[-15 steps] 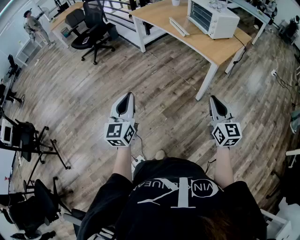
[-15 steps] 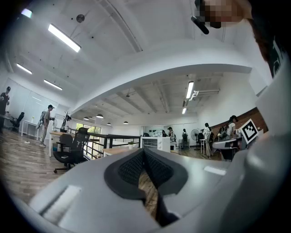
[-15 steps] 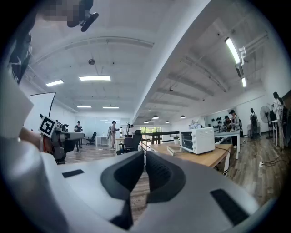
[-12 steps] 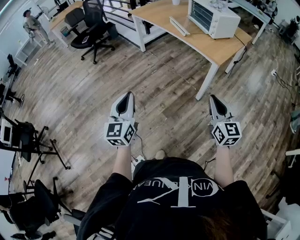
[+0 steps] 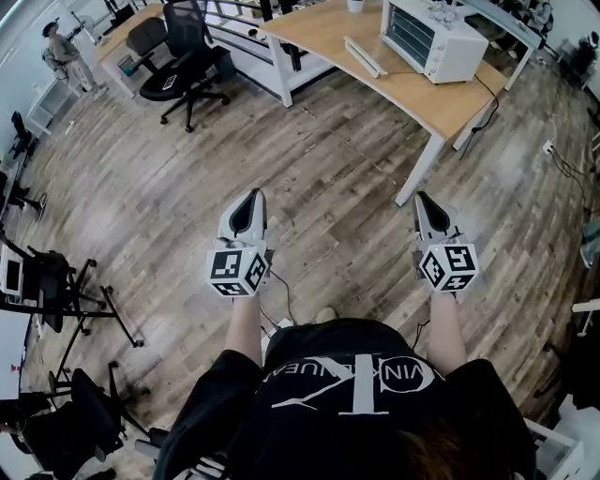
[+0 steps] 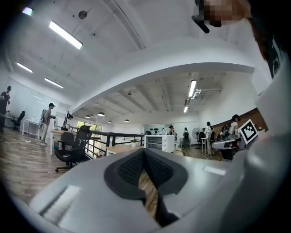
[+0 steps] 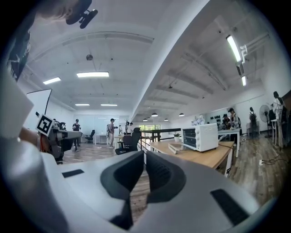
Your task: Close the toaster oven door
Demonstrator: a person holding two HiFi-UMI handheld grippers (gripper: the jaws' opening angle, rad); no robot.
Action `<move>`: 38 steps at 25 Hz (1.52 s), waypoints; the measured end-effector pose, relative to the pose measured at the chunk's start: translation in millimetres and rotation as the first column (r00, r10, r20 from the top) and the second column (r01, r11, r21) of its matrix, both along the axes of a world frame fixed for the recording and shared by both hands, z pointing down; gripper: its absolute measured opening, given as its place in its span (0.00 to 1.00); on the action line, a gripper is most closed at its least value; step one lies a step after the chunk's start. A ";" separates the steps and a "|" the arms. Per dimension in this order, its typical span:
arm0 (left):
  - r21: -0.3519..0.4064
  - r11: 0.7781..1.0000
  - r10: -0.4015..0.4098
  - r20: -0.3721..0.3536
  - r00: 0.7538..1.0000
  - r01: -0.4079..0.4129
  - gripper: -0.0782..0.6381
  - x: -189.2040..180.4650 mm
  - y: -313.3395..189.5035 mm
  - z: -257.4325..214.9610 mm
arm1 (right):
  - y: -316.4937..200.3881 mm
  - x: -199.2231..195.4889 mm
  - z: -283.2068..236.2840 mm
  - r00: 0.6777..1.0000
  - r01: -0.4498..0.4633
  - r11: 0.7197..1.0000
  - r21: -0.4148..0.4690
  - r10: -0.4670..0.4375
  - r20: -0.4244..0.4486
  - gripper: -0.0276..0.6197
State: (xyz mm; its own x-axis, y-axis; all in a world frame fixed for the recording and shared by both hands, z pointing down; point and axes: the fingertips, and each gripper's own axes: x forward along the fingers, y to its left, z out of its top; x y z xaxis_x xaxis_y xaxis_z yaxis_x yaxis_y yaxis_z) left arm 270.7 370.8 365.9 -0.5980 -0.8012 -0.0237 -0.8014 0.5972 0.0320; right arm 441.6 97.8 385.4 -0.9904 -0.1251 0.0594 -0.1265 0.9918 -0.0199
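A white toaster oven (image 5: 433, 37) stands on the far right part of a wooden desk (image 5: 412, 94), well ahead of both grippers. Its glass front faces left and looks upright, with a long flat white piece (image 5: 361, 56) lying on the desk beside it. The right gripper view shows the oven (image 7: 200, 137) in the distance at right of centre; the left gripper view shows the oven (image 6: 159, 142) small and far off. My left gripper (image 5: 251, 195) and right gripper (image 5: 422, 197) hang over bare wooden floor, side by side at waist height. Both are shut and hold nothing.
A black office chair (image 5: 183, 56) stands at the desk's left end, before a dark railing (image 5: 234, 28). Black stands and chairs (image 5: 56, 291) crowd the left edge. A person (image 5: 58, 47) stands far left. Cables and a floor socket (image 5: 548, 147) lie at right.
Both grippers sit slightly lower in the head view and the desk has shifted a little up and right. The jaws have stayed shut.
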 end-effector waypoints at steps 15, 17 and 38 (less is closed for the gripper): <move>0.004 0.999 -0.043 -0.051 0.998 0.043 0.12 -29.8 45.1 26.1 | 25.3 -35.8 5.8 1.000 -0.005 1.000 -0.026 0.005 0.015 0.12; -0.001 0.999 -0.046 -0.057 0.997 0.046 0.12 -33.4 48.8 29.6 | 27.5 -42.8 5.8 1.000 -0.001 1.000 -0.027 0.002 0.013 0.14; 0.007 0.996 -0.088 -0.112 0.990 0.089 0.12 -182.7 29.8 47.3 | 4.4 -200.8 21.7 0.999 0.035 0.999 -0.031 -0.037 -0.034 0.16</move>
State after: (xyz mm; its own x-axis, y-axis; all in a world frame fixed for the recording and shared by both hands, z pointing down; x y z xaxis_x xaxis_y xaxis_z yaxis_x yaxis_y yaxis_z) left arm 88.0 400.6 413.2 -0.6661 -0.7449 0.0383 -0.7363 0.6649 0.1257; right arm 240.8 102.1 407.0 -0.9915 -0.0870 0.0967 -0.0918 0.9947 -0.0468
